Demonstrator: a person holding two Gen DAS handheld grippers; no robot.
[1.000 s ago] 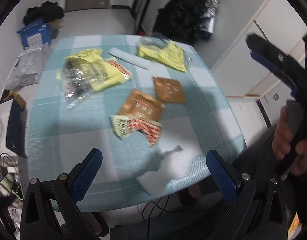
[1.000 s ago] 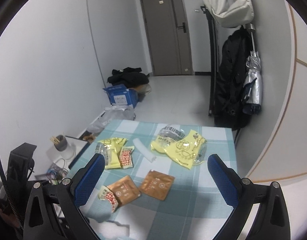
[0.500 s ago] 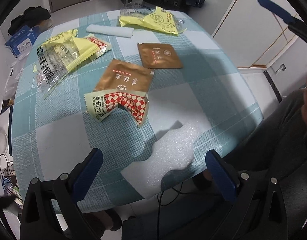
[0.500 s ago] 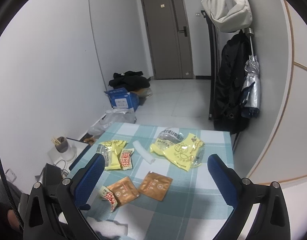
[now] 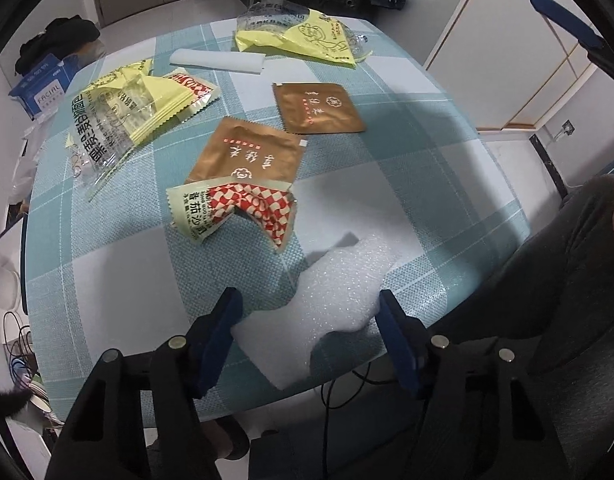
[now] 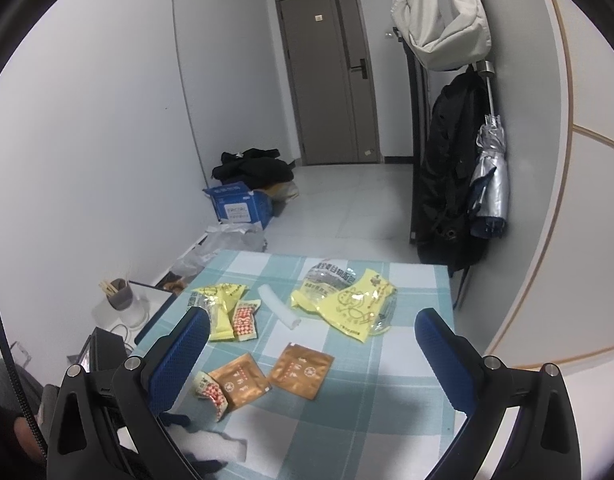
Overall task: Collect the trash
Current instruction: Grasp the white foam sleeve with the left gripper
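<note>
Trash lies scattered over the table (image 5: 447, 184), which carries a blue-and-white check cloth.

Left wrist view: the left gripper (image 5: 311, 322) points steeply down at the near table edge. Its jaws are closing with a white foam sheet (image 5: 327, 300) between them — the left pad meets the sheet's corner, while the right pad sits at its other edge; a firm clamp cannot be confirmed. The foam overhangs the table edge. Just beyond it lies a red-checked wrapper (image 5: 243, 208), partly overlapping a brown sachet (image 5: 247, 152). A second brown sachet (image 5: 319, 108) lies apart, further back. At far left sits a yellow-and-clear bag (image 5: 123, 112); at the far edge, a second yellow bag (image 5: 303, 36), with a white roll (image 5: 219, 60) between the two.

Right wrist view: the right gripper (image 6: 311, 352) is held above the table, angled down, its fingers wide apart with nothing between them. The same items show below — foam sheet (image 6: 215, 446) at the near edge, both sachets mid-table, yellow bags beyond. A door (image 6: 327, 76) stands at the back, and a blue box (image 6: 239, 204) rests on the floor.
</note>
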